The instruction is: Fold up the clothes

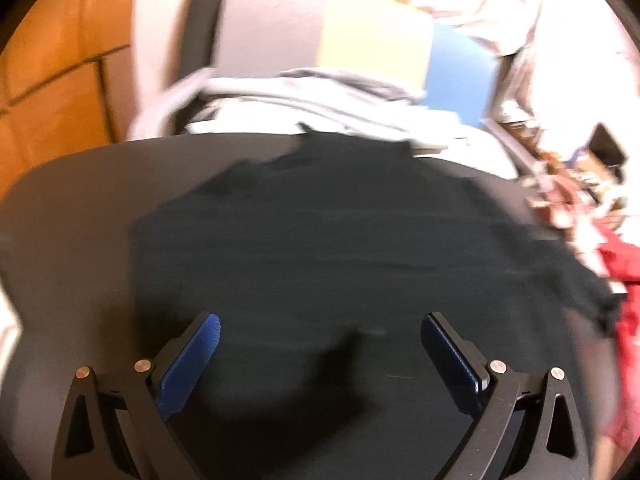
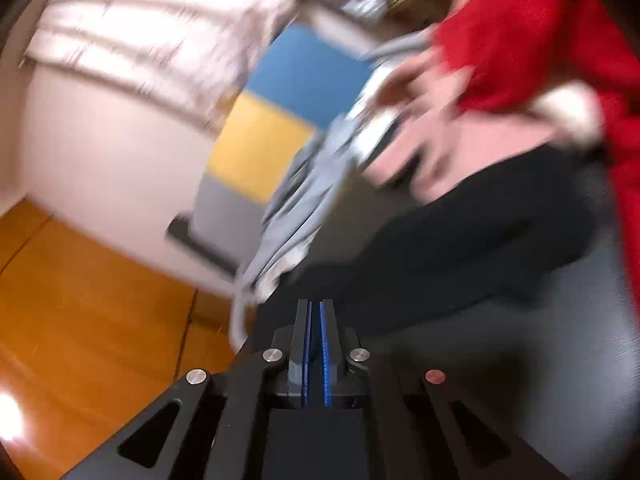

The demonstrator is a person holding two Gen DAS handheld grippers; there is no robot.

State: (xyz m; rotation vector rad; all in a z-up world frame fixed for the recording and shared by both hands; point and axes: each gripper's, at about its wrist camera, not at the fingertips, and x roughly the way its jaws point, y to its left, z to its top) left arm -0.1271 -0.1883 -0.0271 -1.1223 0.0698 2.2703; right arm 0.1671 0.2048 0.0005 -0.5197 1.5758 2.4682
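Grey clothes pile [image 1: 304, 96] behind blk garment [image 1: 340, 240]

Garment [image 1: 340, 248] on table [image 1: 72, 208], clothes pile [image 1: 304, 100] behind it

Both views are motion-blurred. Left wrist view: clutter [image 1: 576, 184] at 2 o'clock is unreadable; the red garment [image 1: 624, 276] at 3 o'clock is cut by the edge. Right wrist view: the bench [image 2: 580, 360] edge and pale clothes [image 2: 288, 208] smear together.
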